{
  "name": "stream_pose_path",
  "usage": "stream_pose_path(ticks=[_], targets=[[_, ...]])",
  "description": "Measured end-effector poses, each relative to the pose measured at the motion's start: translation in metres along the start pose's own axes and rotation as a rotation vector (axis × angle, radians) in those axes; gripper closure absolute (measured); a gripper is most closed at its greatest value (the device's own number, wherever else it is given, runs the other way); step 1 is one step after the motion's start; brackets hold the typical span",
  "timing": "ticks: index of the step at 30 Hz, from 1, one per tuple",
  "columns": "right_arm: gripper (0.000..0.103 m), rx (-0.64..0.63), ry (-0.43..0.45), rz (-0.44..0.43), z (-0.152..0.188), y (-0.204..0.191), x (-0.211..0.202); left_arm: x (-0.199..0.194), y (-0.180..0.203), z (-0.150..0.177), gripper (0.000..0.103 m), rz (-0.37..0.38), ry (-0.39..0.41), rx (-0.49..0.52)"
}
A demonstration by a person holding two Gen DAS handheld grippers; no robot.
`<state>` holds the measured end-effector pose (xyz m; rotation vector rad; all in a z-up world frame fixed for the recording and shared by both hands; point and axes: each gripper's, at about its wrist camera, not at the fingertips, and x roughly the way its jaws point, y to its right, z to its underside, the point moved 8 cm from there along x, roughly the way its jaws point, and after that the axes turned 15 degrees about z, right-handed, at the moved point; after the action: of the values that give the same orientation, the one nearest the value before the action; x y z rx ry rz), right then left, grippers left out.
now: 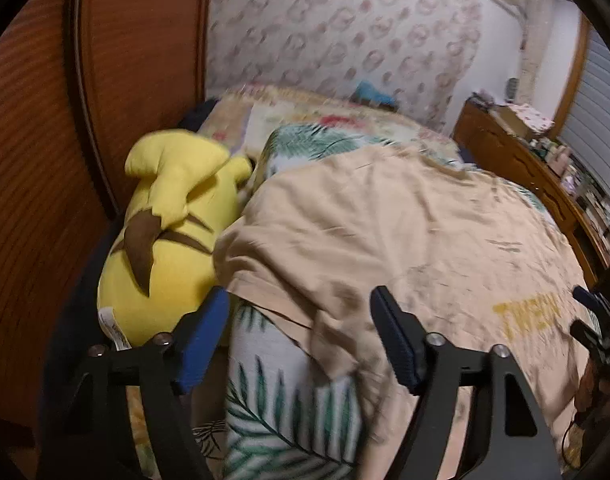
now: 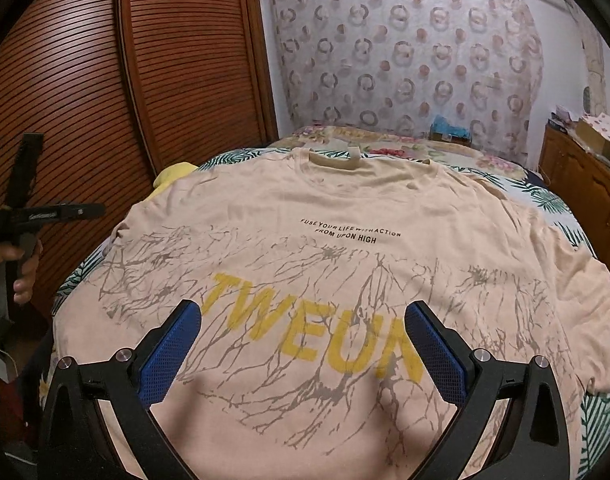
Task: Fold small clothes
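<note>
A peach T-shirt (image 2: 345, 208) with yellow "TWEUN" lettering lies spread face up on the bed, collar at the far end. My right gripper (image 2: 303, 310) is open and empty, just above the shirt's lower front. My left gripper (image 1: 299, 298) is open and empty, over the shirt's left sleeve (image 1: 265, 264), which lies rumpled at the bed's left side. The left gripper also shows in the right wrist view (image 2: 45, 212), held in a hand beside the bed. The right gripper's tip shows at the right edge of the left wrist view (image 1: 593, 304).
A yellow plush toy (image 1: 173, 236) lies on the bed's left edge beside the sleeve. The leaf-print bedcover (image 1: 281, 412) lies under the shirt. A slatted wooden wardrobe (image 2: 165, 60) stands at the left. A cluttered wooden dresser (image 2: 585, 176) stands at the right. Floral pillows (image 2: 405, 148) lie at the head.
</note>
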<state>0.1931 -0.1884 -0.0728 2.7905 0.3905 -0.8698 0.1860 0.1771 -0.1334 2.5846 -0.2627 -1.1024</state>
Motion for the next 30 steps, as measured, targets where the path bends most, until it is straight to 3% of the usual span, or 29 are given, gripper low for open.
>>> stream_pose_path(ticks=[5,12,15,17,19,24,30], targets=[[0.001,-0.019,-0.008,0.005,0.002,-0.013,0.010,0.022,-0.022,0.002,0.042,0.005,-0.064,-0.085],[0.001,-0.037,-0.036,0.001,0.004,-0.022,0.023,0.044,-0.033,0.003,0.053,0.009,-0.145,-0.104],[0.001,-0.031,-0.050,-0.006,0.005,-0.021,0.026,0.042,-0.033,0.002,0.071,0.040,-0.139,-0.108],[0.002,-0.032,-0.055,-0.011,0.006,-0.022,0.027,0.036,-0.033,0.000,0.094,-0.026,-0.130,-0.065],[0.002,-0.035,-0.059,-0.011,0.007,-0.023,0.028,0.030,-0.030,-0.003,0.096,-0.057,-0.119,-0.025],[0.002,-0.035,-0.059,-0.010,0.007,-0.022,0.030,0.014,-0.010,-0.019,0.097,-0.046,-0.074,0.046],[0.002,-0.031,-0.065,-0.008,0.008,-0.021,0.033,0.004,0.048,-0.050,0.097,0.033,-0.037,0.142]])
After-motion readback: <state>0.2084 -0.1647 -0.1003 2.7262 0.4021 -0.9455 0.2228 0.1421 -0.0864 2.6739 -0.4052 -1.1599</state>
